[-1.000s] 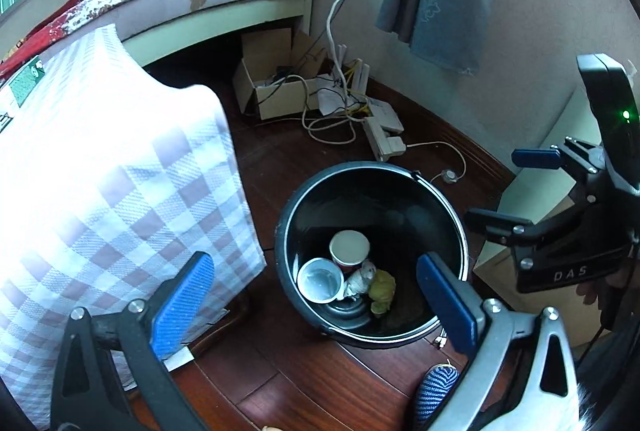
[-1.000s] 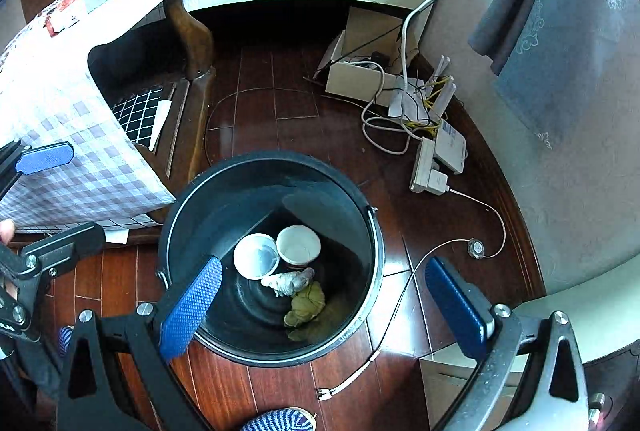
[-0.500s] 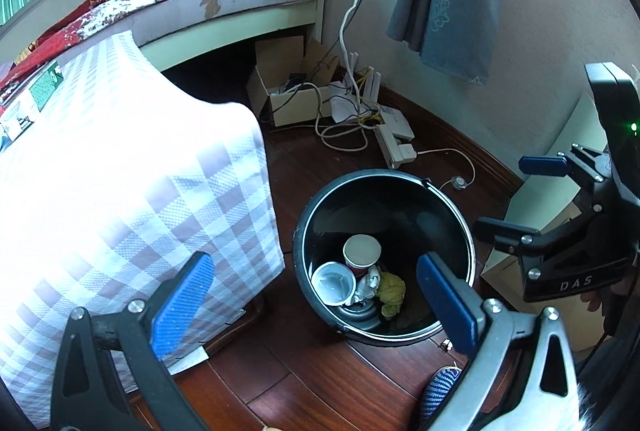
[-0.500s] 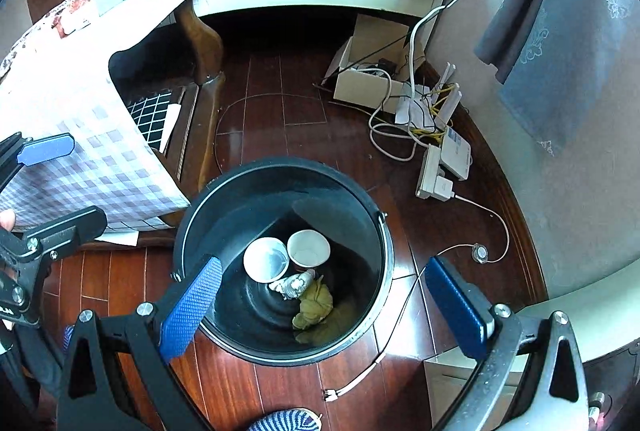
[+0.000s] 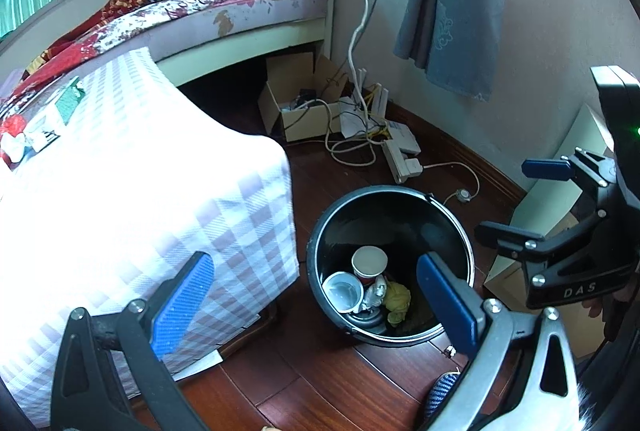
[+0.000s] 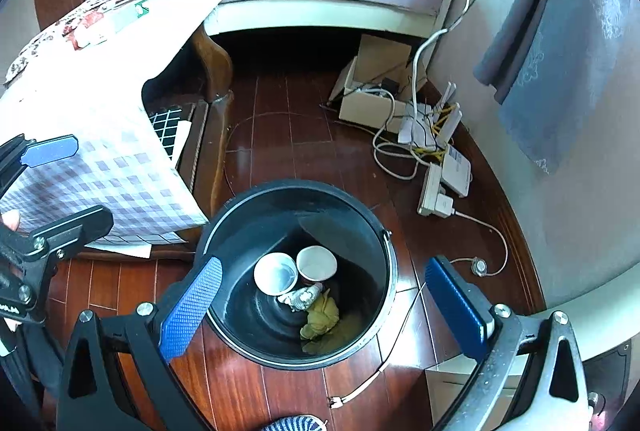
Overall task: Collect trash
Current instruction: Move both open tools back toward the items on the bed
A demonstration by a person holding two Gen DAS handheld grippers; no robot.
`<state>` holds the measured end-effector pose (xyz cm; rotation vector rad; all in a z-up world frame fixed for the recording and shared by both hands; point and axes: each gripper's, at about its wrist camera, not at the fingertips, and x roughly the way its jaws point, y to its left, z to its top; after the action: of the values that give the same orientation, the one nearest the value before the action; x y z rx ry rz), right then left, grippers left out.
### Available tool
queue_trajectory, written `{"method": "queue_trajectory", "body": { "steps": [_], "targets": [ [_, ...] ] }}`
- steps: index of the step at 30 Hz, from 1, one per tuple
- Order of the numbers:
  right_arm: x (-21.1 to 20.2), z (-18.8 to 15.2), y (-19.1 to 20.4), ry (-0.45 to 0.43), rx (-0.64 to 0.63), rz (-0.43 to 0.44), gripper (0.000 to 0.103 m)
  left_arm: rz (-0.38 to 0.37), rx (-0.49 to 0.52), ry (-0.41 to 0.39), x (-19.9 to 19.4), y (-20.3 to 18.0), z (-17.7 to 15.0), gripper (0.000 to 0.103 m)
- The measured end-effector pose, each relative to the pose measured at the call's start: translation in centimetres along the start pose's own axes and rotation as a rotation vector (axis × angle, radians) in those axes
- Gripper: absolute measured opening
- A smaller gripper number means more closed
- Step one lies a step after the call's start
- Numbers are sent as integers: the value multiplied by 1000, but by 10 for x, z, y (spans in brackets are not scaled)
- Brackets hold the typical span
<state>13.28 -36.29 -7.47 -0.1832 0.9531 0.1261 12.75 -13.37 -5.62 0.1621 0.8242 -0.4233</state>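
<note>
A black round trash bin [image 5: 320,231] [image 6: 240,215] stands on the dark wood floor. Inside lie two paper cups [image 5: 369,261] [image 6: 316,263], a crumpled silver wrapper [image 6: 300,297] and a yellowish wad [image 5: 397,301] [image 6: 322,315]. My left gripper [image 5: 316,303] is open and empty, above the bin and to its left. My right gripper [image 6: 324,307] is open and empty, above the bin; it also shows in the left wrist view [image 5: 516,201]. My left gripper also shows at the left edge of the right wrist view [image 6: 60,187].
A table with a checked cloth [image 5: 120,191] [image 6: 100,135] stands left of the bin, small items [image 5: 36,131] at its far end. A bed [image 5: 224,11] lies behind. A cardboard box [image 5: 296,107], cables and a power strip [image 6: 434,191] lie by the wall. A white cabinet [image 5: 560,199] is at right.
Both grippers have risen and drawn back from the bin, which looks smaller and lower in both views. Both stay open and empty.
</note>
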Motion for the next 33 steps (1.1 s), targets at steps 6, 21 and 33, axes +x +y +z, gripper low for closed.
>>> {"method": "queue_trajectory", "body": {
  "steps": [6, 21, 33],
  "targets": [
    [-14, 10, 13, -45, -14, 17, 102, 21, -12, -42, -19, 10, 2, 102],
    [-32, 53, 71, -152, -90, 92, 102, 122, -100, -118, -61, 61, 0, 102],
    [-31, 97, 154, -218, -158, 189, 102, 269, -244, -148, -97, 150, -26, 102]
  ]
}}
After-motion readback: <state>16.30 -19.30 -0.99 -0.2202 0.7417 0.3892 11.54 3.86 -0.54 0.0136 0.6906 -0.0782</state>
